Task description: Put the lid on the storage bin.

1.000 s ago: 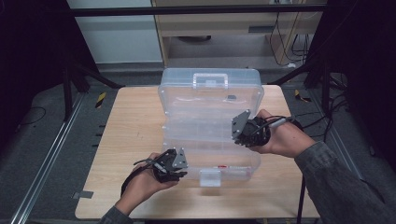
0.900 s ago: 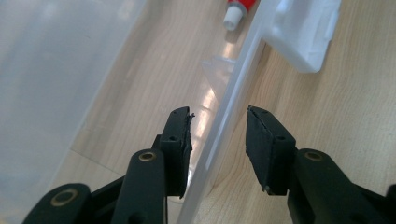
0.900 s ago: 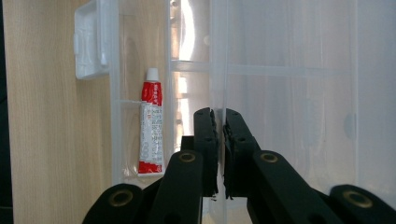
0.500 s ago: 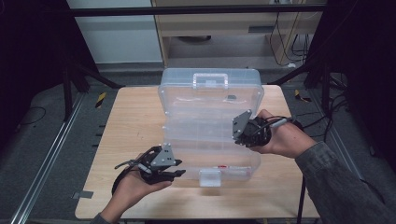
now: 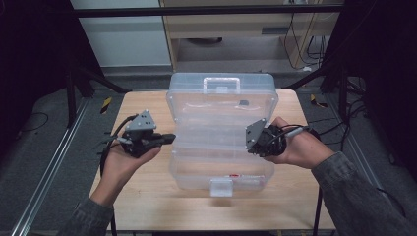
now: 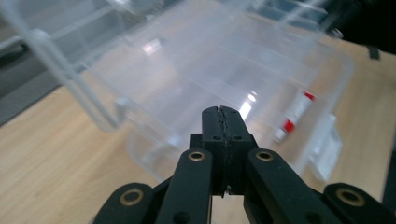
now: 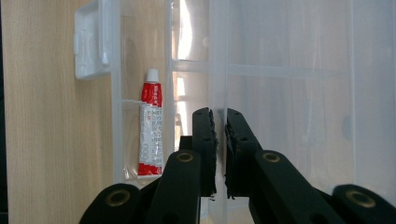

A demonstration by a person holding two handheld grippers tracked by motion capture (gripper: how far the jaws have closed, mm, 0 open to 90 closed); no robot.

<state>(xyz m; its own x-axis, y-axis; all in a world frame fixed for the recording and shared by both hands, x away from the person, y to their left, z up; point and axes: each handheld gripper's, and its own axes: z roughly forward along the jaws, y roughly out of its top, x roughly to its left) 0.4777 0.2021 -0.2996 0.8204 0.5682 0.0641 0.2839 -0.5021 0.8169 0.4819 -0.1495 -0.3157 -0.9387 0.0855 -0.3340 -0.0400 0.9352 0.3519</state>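
Observation:
A clear plastic box (image 5: 221, 123) lies open on the wooden table (image 5: 147, 201), its lid with a handle (image 5: 221, 84) at the far side. A red and white tube (image 7: 150, 126) lies in a front compartment beside the white latch (image 7: 91, 42). My right gripper (image 7: 219, 126) is shut on a thin clear wall of the box, at its right side (image 5: 252, 144). My left gripper (image 5: 169, 138) hangs raised to the left of the box. Its jaws have just been closing and now meet with nothing between them (image 6: 219, 109).
A light wooden cabinet (image 5: 236, 29) stands behind the table. Dark frame legs (image 5: 74, 83) flank the table on both sides. Cables (image 5: 344, 123) trail on the floor at the right. Bare tabletop shows left of and in front of the box.
My left gripper has risen from the box's front left corner and moved left, and its jaws have closed. The right gripper and the box have kept still.

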